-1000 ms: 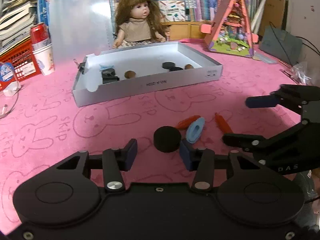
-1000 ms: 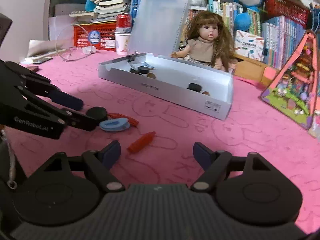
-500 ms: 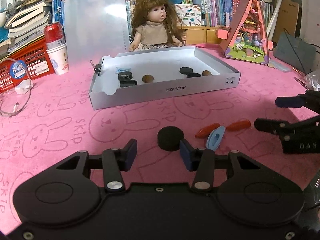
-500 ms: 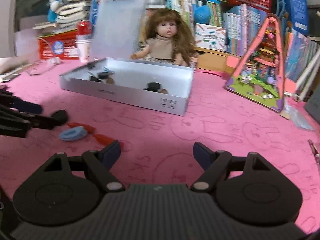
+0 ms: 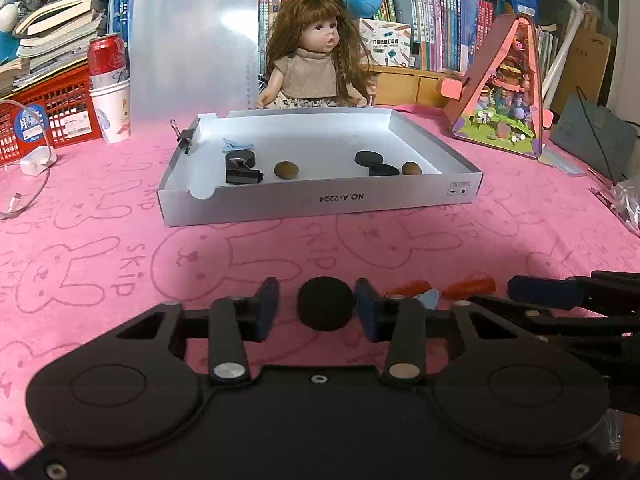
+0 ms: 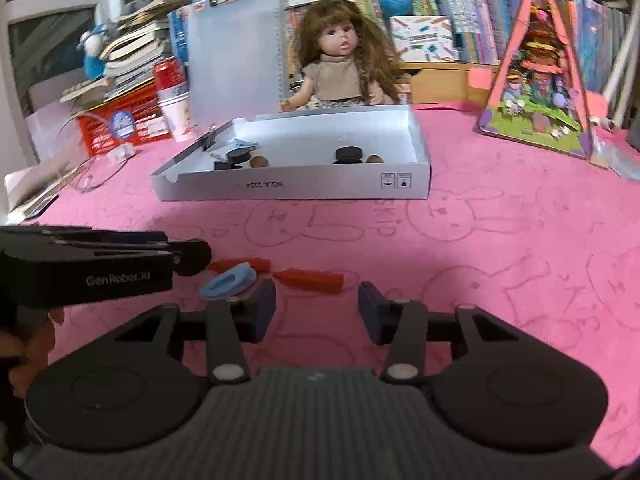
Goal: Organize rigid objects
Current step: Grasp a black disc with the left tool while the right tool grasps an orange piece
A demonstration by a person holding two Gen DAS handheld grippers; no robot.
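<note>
A black disc [image 5: 326, 308] lies on the pink cloth between the pads of my left gripper [image 5: 316, 308]. Its jaws are closing; the right pad meets the disc and a narrow gap shows at the left pad. Beside it lie two red carrot-shaped pieces [image 5: 468, 286] and a blue oval ring [image 5: 430, 299]. My right gripper [image 6: 316, 308] is closing with nothing between its pads; one red piece [image 6: 312, 280] lies just ahead of them and the blue ring [image 6: 228, 282] by its left finger. The white box [image 5: 320, 200] further back holds black discs, brown nuts and a black clip.
Behind the box sit a doll [image 5: 316, 60] and a clear clipboard [image 5: 192, 40]. A red can on paper cups [image 5: 110, 92], a red basket [image 5: 48, 116] and a cable are at the left. A pink triangular toy house [image 5: 504, 88] stands right. Books line the back.
Both grippers' jaws have narrowed. The black disc now sits between the left fingers. The right gripper rolled level and swung so the red piece lies straight ahead of it.
</note>
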